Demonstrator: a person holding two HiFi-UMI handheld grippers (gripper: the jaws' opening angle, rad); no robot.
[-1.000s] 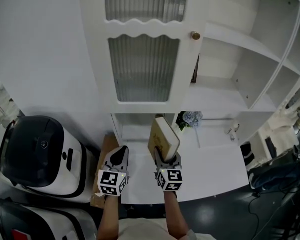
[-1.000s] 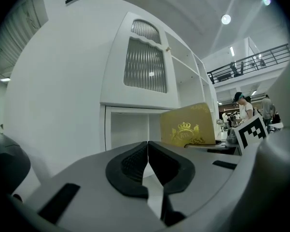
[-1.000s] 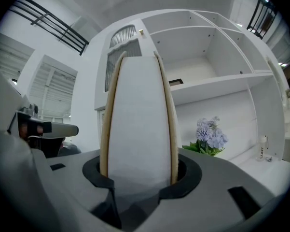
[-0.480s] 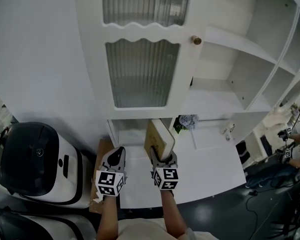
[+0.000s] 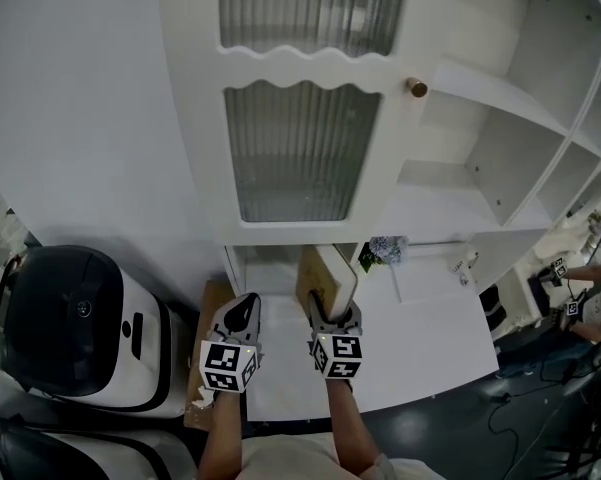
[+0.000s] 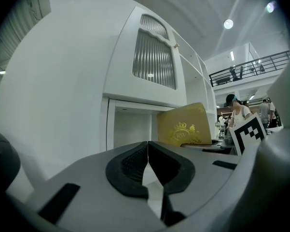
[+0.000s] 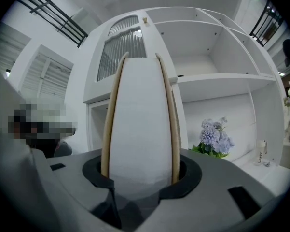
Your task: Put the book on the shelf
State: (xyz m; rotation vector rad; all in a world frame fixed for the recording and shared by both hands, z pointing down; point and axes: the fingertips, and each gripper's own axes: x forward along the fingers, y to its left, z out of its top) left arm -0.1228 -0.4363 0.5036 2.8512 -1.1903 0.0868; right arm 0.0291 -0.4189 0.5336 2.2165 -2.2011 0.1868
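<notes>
Book, upright, clamped in right gripper; shelf lies far-right of it; left gripper closed, empty.

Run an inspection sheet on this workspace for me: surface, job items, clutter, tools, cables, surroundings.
Surface: white counter under the shelves.
Job's things: book standing in the right tool; open shelves, nothing seen on them.
Clutter: flowers and a small item at the counter's back.
Tools: left tool shut, empty; right tool shut on the book.
Cables: one cable on the dark floor, right.
Surroundings: ribbed-glass cabinet door; white machines left; cardboard box; a person far right.
</notes>
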